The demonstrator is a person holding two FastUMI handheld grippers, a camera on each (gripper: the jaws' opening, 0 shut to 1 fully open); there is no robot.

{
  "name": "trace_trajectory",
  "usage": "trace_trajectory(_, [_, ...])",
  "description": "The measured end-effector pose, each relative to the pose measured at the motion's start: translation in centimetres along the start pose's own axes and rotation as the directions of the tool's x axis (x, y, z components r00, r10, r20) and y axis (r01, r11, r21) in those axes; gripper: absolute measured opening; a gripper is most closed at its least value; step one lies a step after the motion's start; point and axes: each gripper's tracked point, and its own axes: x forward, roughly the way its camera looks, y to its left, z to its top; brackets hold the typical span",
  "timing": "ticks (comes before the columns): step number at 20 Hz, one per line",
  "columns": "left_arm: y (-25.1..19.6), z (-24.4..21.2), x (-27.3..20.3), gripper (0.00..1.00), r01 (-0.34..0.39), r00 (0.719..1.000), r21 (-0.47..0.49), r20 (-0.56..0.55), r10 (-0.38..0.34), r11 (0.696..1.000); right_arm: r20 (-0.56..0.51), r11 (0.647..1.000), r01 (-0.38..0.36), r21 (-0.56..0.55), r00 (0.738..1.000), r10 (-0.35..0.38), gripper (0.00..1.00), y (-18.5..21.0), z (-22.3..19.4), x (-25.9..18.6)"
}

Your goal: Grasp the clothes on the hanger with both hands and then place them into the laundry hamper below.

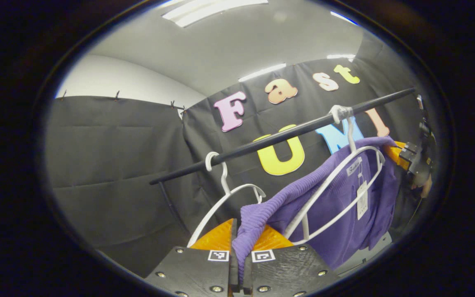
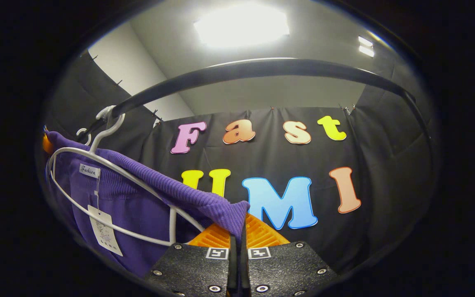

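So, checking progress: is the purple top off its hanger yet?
Still on. The top drapes over the white hanger on the rail, both claws pinching its ends.

Purple ribbed knit garment point(image 1: 336, 206), paper tag at collar, draped on white hanger point(image 1: 332, 185) hooked over black rail point(image 1: 287, 134). One shoulder edge stretched off the hanger, pulled taut sideways.

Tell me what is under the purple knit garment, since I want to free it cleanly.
Under the purple knit garment runs a white wire hanger, hooked on the black rail. Its far arm is covered by cloth. A paper tag dangles inside.
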Motion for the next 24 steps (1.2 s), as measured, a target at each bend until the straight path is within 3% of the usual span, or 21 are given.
trace_trajectory(1, [0.0, -0.3, 0.0, 0.1, 0.005, 1.0, 0.002, -0.002, -0.005, 1.0, -0.008, 1.0, -0.002, 0.012, 1.0, 0.002, 0.02, 0.0, -0.2, 0.0])
trace_trajectory(6, [-0.3, -0.2, 0.0, 0.1, 0.025, 1.0, -0.014, -0.01, -0.026, 1.0, -0.04, 0.987, -0.011, 0.16, 0.999, 0.018, 0.03, 0.3, -1.0, 1.1])
trace_trajectory(7, [-0.4, -0.1, -0.1, 0.05, 0.029, 1.0, -0.015, -0.004, -0.029, 0.999, -0.045, 0.979, -0.007, 0.203, 0.999, 0.017, 0.03, 0.3, -1.0, 1.4])
trace_trajectory(8, [-0.4, 0.2, -0.3, 0.1, 0.031, 1.0, -0.012, 0.0, -0.031, 0.999, -0.047, 0.972, -0.001, 0.235, 0.999, 0.012, 0.03, 0.2, -1.0, 1.6])
trace_trajectory(16, [-0.6, 0.6, -0.3, 0.05, 0.04, 0.999, -0.032, 0.004, -0.04, 0.999, -0.111, 0.932, 0.014, 0.363, 0.993, 0.028, 0.03, 0.3, -2.7, 2.4])
trace_trajectory(17, [-0.6, 0.6, -0.4, 0.1, 0.044, 0.999, -0.036, 0.008, -0.044, 0.998, -0.124, 0.926, 0.015, 0.378, 0.992, 0.034, 0.04, 0.3, -3.1, 2.4])
trace_trajectory(24, [-1.6, 0.4, -0.6, 0.1, 0.067, 0.998, -0.039, 0.008, -0.067, 0.997, -0.179, 0.894, 0.017, 0.447, 0.981, 0.071, 0.04, 0.2, -6.0, 3.3])
